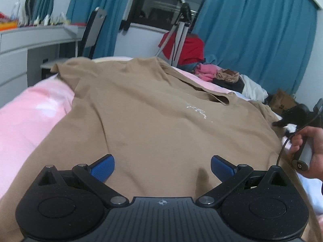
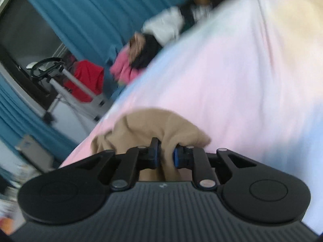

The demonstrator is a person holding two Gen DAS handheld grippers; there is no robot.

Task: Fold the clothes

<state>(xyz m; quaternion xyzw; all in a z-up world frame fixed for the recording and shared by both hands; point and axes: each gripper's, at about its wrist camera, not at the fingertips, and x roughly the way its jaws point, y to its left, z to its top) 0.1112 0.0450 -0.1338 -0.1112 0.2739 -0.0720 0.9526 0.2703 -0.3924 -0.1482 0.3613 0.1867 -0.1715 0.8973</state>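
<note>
Right tool point(image 2: 165, 154) tilted, clamping tan shirt point(image 2: 145, 125).

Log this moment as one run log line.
left gripper: open over tan T-shirt | right gripper: shut on tan T-shirt | bed: shirt spread

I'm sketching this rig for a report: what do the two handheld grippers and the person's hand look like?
Both the left gripper and right gripper are matte black, with a ribbed body, two round side discs, silver pivot pins, a small compass-like mark and blue textured fingertips. The bare right hand has a thin black cable beside it.
</note>
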